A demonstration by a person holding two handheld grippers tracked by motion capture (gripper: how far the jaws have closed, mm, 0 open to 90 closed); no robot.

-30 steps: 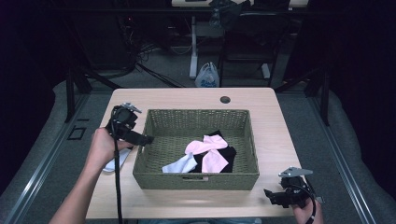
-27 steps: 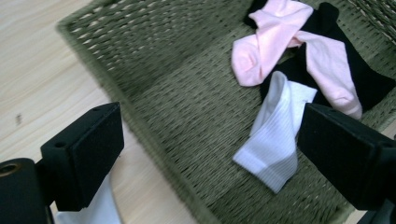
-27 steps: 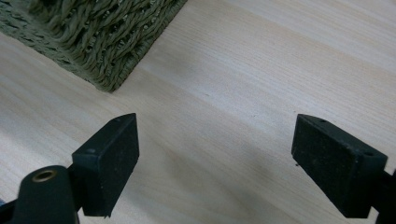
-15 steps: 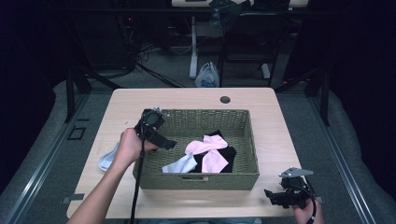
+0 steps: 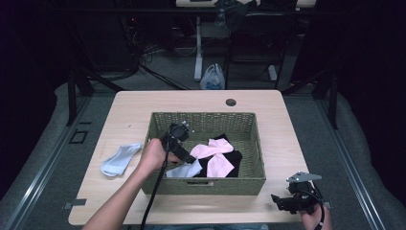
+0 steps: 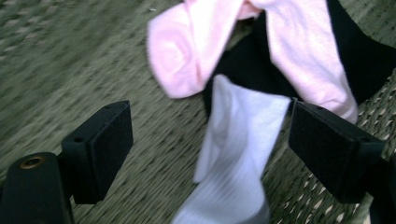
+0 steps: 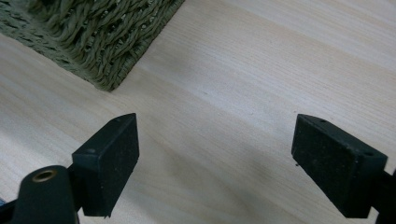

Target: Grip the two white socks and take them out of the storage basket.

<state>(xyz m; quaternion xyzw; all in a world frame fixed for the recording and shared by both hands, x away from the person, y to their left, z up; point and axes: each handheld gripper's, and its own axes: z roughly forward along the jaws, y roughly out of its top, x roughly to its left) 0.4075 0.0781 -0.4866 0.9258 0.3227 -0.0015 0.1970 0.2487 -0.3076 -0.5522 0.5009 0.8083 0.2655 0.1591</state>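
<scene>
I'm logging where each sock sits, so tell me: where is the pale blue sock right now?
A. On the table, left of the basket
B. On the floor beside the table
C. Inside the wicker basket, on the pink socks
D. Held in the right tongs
A: in the high view the pale blue sock lies flat on the table, outside the left wall of the wicker basket.

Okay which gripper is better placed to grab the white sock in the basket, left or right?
Left. The left gripper is inside the basket, jaws open, with the white sock lying between them. The right gripper is open too, but sits over bare table off the basket's near right corner.
</scene>
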